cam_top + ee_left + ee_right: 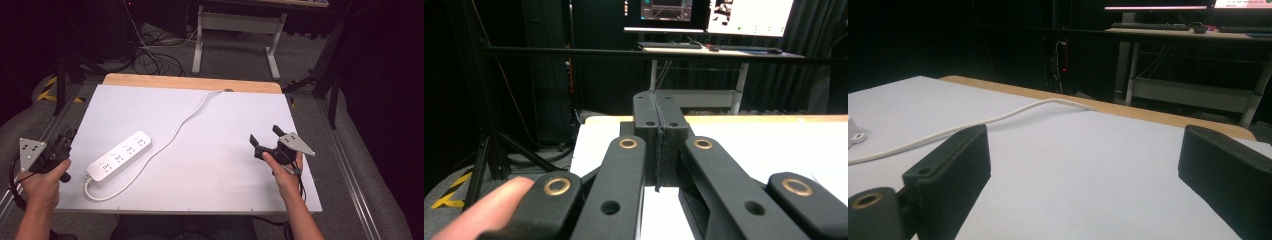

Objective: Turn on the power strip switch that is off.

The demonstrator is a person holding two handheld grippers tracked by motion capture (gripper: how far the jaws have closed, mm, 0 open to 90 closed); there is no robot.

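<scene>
A white power strip point(120, 157) lies on the white table top point(215, 165), left of centre, angled toward the far right. Its white cable point(185, 120) runs from the strip's near end, loops back and trails to the table's far edge; the cable point(963, 127) also crosses the right gripper view. My left gripper point(67, 135) is held at the table's left edge, apart from the strip, with its jaws pressed together and nothing between them point(659, 117). My right gripper point(265, 136) hovers over the right part of the table, jaws wide apart and empty point(1083, 165).
A wooden strip point(192, 82) borders the table's far edge. Beyond it stand a white desk frame point(235, 35) and loose cables on the floor point(150, 55). Monitors and a keyboard point(704, 46) sit on a desk behind. A black stand point(62, 75) is at the far left.
</scene>
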